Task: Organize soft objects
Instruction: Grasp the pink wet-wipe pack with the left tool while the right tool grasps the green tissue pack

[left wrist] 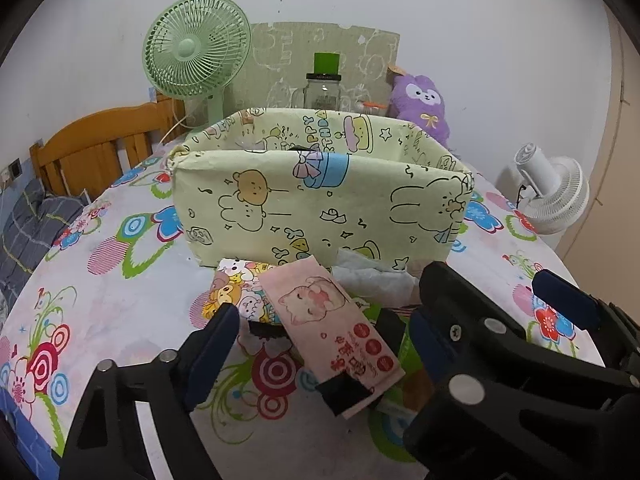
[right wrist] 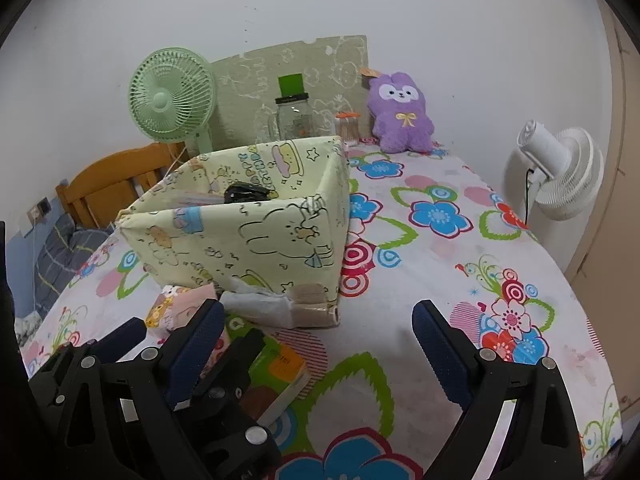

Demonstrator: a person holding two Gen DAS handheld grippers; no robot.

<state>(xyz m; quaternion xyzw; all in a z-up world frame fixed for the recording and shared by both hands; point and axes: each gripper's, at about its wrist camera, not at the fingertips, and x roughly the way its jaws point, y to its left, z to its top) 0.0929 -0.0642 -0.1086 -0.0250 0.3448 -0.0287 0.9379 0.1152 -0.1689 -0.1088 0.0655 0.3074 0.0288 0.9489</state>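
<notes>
A pink tissue pack [left wrist: 340, 320] with a cartoon cat and red Chinese print lay on the flowered tablecloth [left wrist: 120, 312], long axis running near-right to far-left, between the left gripper's [left wrist: 320, 344] wide-open, empty jaws. A yellow box [left wrist: 320, 204] reading "HAPPY BIRTHDAY" stood just beyond. The right gripper [right wrist: 316, 344] gaped empty beside it.
</notes>
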